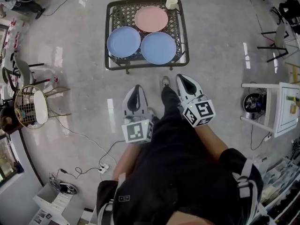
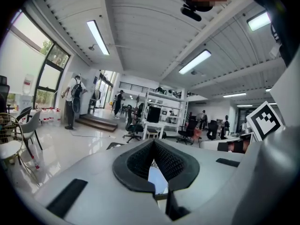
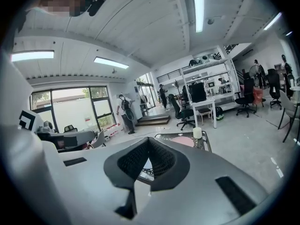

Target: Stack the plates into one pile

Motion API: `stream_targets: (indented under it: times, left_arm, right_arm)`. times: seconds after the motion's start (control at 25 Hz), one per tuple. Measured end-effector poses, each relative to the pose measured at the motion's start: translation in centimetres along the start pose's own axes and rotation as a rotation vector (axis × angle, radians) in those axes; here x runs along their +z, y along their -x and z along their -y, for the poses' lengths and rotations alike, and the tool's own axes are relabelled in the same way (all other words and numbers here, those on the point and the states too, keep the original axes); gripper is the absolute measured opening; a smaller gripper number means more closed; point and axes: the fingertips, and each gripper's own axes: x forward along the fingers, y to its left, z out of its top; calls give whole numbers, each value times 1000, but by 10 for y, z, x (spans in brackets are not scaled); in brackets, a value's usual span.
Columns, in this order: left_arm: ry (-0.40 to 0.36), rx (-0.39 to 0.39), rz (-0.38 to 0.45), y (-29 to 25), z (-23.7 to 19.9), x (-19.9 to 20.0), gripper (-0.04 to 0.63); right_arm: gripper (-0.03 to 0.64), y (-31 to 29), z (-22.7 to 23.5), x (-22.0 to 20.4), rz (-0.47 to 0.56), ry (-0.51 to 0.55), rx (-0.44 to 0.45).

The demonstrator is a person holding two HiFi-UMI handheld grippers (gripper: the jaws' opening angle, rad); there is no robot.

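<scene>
My left gripper (image 1: 136,89) and my right gripper (image 1: 184,78) both have their jaws closed together with nothing between them, and I hold them side by side over the floor, short of the black lattice table (image 1: 180,32). Three plates lie unstacked and close together on that table. The pink plate (image 1: 151,18) is on the far side, the left blue plate (image 1: 123,41) and the right blue plate (image 1: 158,48) are on the near side, and a pale cup (image 1: 171,3) stands at the far right corner.

Pink plate (image 1: 151,18) at rear, left blue plate (image 1: 123,41) & right blue plate (image 1: 158,48) nearer; all flat, unstacked.
</scene>
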Motion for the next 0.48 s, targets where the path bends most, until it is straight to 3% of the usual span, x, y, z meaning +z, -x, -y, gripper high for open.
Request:
stream_targets:
  times: [0.48]
  left_arm:
    - [-24, 84, -26, -141, 9, 20, 15]
  right_arm:
    - [9, -108, 102, 40, -50, 21, 57]
